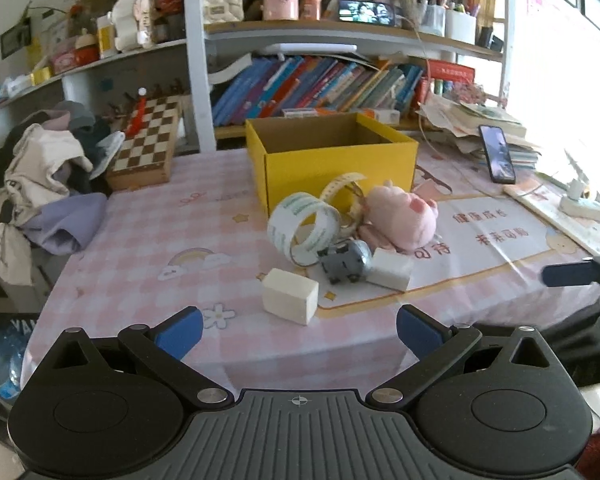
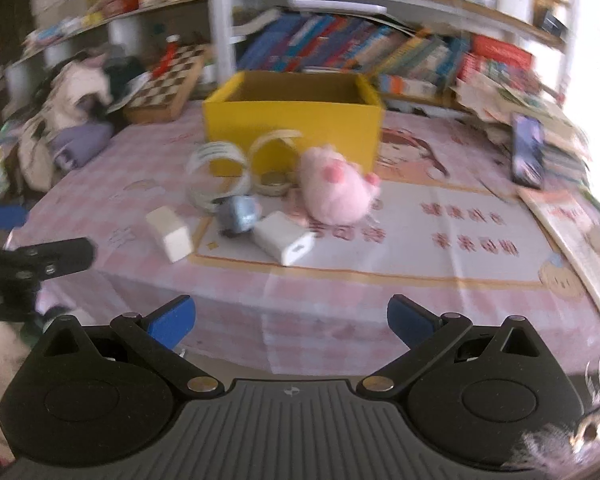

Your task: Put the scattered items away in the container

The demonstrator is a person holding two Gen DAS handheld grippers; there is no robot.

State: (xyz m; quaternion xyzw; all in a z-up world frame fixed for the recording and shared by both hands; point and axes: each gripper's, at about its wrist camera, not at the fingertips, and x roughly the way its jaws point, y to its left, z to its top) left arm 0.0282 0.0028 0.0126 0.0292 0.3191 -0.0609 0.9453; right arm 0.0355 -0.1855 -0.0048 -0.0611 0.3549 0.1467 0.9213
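Observation:
An open yellow box [image 1: 339, 160] [image 2: 296, 124] stands mid-table. In front of it lie a clear tape roll [image 1: 303, 226] [image 2: 216, 176], a yellowish tape roll [image 1: 341, 186] [image 2: 274, 142], a pink plush pig [image 1: 403, 216] [image 2: 335, 190], a small grey device [image 1: 345, 264] [image 2: 238, 214], a white charger [image 1: 391, 270] [image 2: 286, 242] and a cream block [image 1: 290, 296] [image 2: 170, 232]. My left gripper [image 1: 298, 332] is open and empty at the table's near edge. My right gripper [image 2: 292, 320] is open and empty there too; one of its fingers [image 1: 567, 274] shows in the left wrist view.
A chessboard [image 1: 148, 144] and a pile of clothes [image 1: 40, 184] lie at the left. A phone [image 1: 497, 154] leans on papers at the right, beside a white power strip [image 1: 583, 206]. Bookshelves [image 1: 319, 84] stand behind the table.

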